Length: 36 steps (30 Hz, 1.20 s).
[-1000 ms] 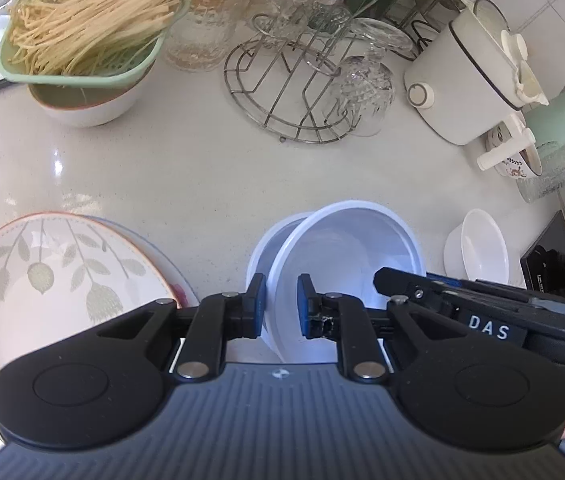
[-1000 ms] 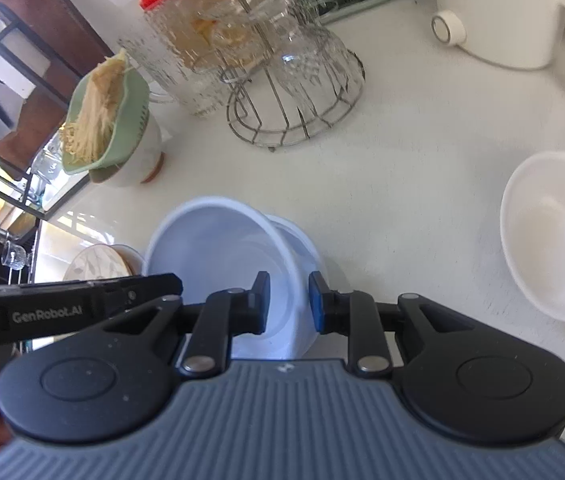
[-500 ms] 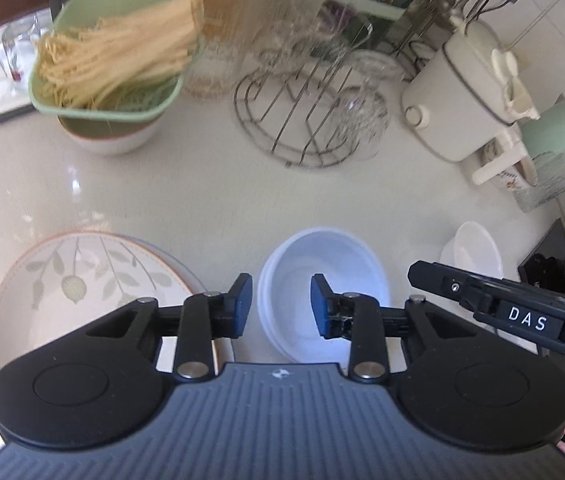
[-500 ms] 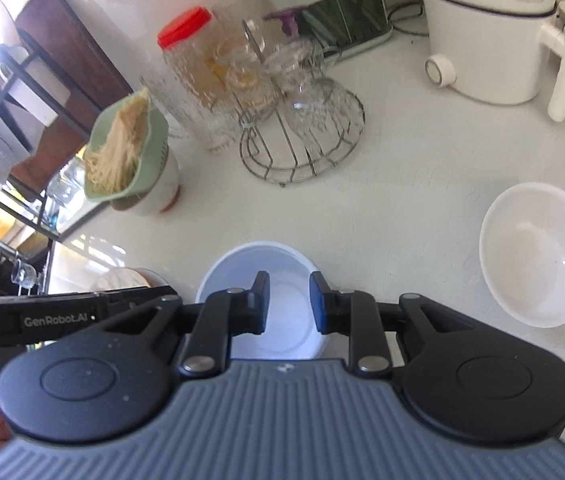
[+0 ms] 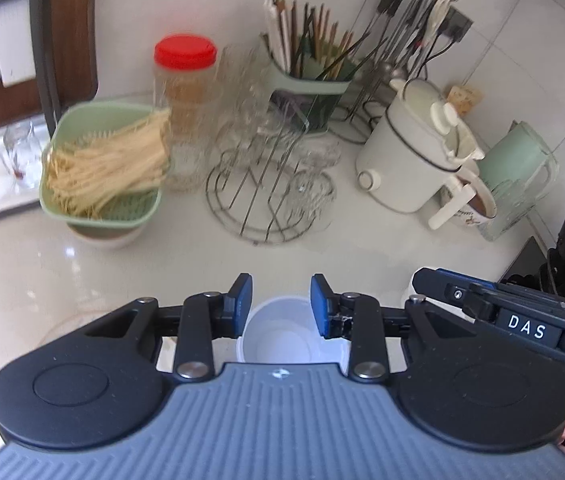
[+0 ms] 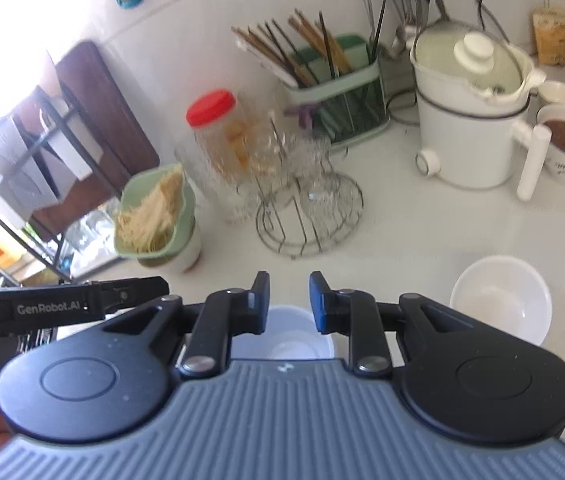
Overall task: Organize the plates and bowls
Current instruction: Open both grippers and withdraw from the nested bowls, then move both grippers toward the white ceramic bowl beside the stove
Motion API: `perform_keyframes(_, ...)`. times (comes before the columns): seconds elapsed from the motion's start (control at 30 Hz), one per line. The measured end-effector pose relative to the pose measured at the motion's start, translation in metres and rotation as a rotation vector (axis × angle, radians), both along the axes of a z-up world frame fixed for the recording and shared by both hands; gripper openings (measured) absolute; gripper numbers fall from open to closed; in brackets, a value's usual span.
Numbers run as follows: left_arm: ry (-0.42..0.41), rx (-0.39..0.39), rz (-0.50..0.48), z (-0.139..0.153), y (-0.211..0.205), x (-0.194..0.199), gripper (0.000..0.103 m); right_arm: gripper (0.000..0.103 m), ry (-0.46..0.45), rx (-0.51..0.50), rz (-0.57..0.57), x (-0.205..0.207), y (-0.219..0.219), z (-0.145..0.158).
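Bowls (image 5: 278, 334) nested on counter; left gripper (image 5: 281, 300) jaws just widened, right gripper (image 6: 289, 302) narrow, both empty, lifted clear. Stacking step done.

The desk (image 5: 62, 280) looked glossy white and smooth. The bowl (image 6: 500, 300) seemed smooth white plastic, the rack (image 5: 266, 204) thin bare metal wire, the jar (image 5: 186, 120) clear with a red plastic lid.

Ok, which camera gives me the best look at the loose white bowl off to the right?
Right wrist: the white bowl sits whole and unblocked on the counter. In the left wrist view the right gripper hides almost all of it.
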<state>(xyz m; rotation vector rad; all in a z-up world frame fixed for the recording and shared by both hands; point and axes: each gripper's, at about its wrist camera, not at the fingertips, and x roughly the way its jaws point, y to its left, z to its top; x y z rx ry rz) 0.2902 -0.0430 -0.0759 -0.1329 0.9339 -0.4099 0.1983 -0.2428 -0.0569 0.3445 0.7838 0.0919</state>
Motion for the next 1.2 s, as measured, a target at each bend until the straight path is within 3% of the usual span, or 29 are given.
perform_keyframes(0.4,-0.043,0.005,-0.046,0.013,-0.004,-0.001,0.037,0.026,-0.078,-0.063,-0.041,-0.012,0.003,0.015)
perform_keyframes(1.2,-0.022,0.044,-0.190,0.006,-0.064,-0.001,0.037,0.026,-0.069,-0.076,-0.197,-0.036,-0.043,0.006)
